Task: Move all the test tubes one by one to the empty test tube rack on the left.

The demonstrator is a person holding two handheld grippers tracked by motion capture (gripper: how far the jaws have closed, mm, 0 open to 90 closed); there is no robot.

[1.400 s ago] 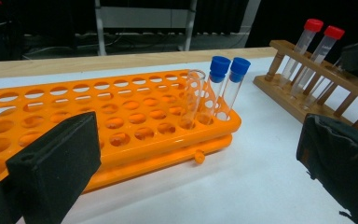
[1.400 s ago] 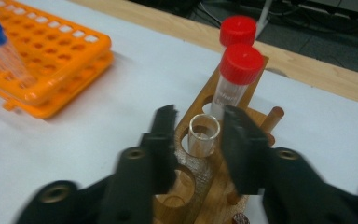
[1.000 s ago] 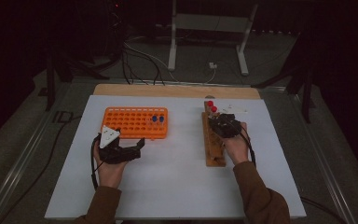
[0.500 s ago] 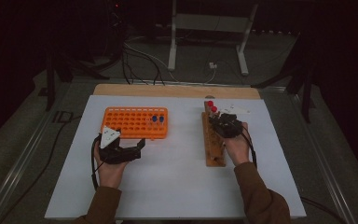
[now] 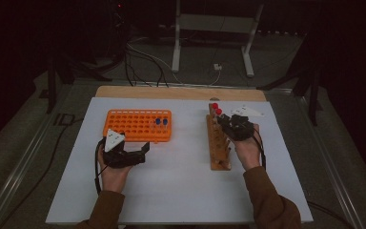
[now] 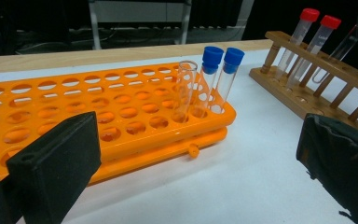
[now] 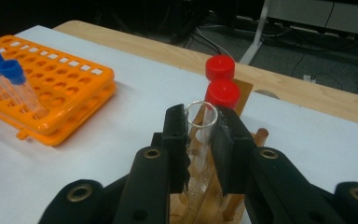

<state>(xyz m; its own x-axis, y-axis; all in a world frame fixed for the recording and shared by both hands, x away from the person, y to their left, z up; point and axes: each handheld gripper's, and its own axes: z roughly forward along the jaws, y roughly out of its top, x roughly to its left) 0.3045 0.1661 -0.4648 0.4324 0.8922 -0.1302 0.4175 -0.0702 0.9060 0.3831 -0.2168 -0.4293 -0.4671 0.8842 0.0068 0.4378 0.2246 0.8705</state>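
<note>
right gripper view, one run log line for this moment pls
right tool: shut on uncapped test tube | tube: in wooden rack | left tool: open, beside orange rack

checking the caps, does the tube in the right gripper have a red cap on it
No, the tube held in the right gripper has an open, uncapped rim; the red caps sit on two tubes behind it.

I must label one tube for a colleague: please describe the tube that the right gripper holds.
Find the wooden rack on the table's right side. The right gripper is shut on an open glass tube there. Unlike the two red-capped tubes behind it, it has no cap.
</note>
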